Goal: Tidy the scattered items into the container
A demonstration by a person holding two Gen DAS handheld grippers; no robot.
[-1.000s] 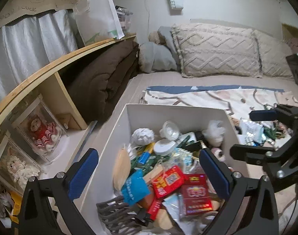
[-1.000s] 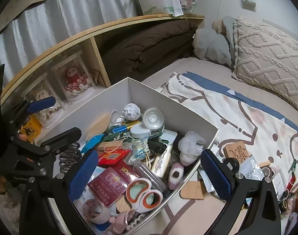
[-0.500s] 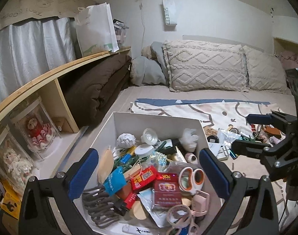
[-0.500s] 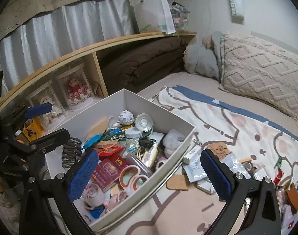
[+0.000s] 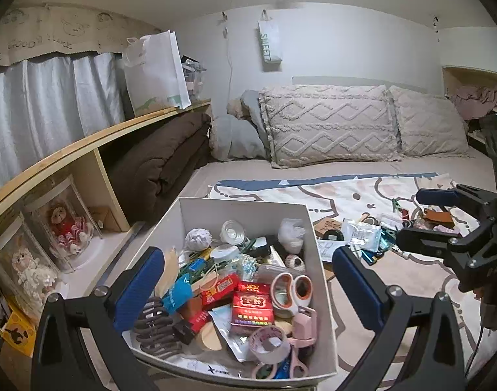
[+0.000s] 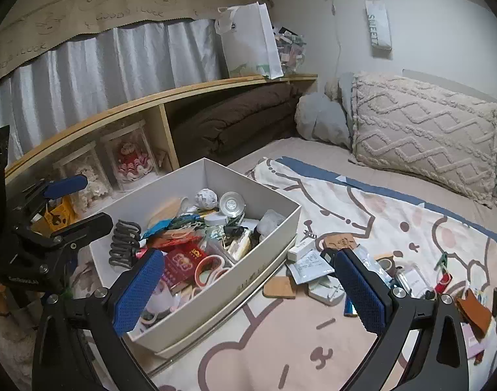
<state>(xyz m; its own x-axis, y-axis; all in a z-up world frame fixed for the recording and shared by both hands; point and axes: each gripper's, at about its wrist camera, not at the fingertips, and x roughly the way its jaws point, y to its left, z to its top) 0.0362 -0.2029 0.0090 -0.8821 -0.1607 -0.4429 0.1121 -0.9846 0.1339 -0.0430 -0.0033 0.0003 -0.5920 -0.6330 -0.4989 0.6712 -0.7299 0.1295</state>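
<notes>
Clutter (image 6: 362,264) lies on the bed beside the nearly full box (image 6: 268,244), so the left gripper (image 5: 248,290) and right gripper (image 6: 248,290) hang spread and empty, probably ready for another pick.

Home bedroom: bed with two beige tufted diamond-pattern pillows (image 5: 330,123) at head edge, cream cartoon-print blanket (image 6: 379,215) spread over mattress, folded brown duvet (image 5: 157,163) in light wooden side shelf (image 5: 85,143), dolls in clear cases (image 5: 66,221) below, grey pleated curtain (image 6: 101,71), white paper bag (image 6: 248,42) on shelf top
</notes>
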